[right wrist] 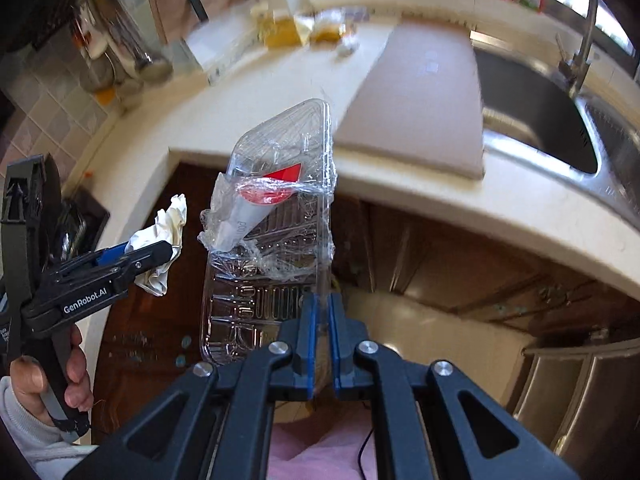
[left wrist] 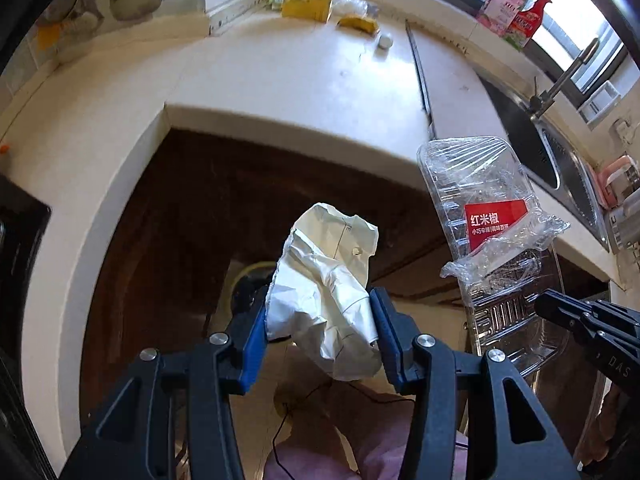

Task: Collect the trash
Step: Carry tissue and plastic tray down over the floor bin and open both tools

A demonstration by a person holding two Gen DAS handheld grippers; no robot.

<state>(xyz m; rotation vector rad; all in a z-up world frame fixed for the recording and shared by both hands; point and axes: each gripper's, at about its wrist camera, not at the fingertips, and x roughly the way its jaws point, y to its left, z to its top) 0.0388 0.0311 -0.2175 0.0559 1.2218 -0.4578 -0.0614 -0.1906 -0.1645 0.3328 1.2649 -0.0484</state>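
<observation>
Fingers of the left gripper, blue-padded, pinch a crumpled white paper wad from both sides; in the right wrist view the same wad sticks out past the left gripper, which a hand holds by its handle. Both grippers hang in front of the dark brown cabinet doors below the desk edge, clear of any surface.

Largest in view is the cream desk, running to a steel sink with a faucet under the window. Next in size is the clear plastic tray, upright, wrapped in torn cling film with a red label. The right gripper has its fingers pressed nearly together on the tray's lower right rim. The tray stands just right of the paper wad, apart from it. Yellow packets lie at the desk's far corner, and a small white cap sits near them.
</observation>
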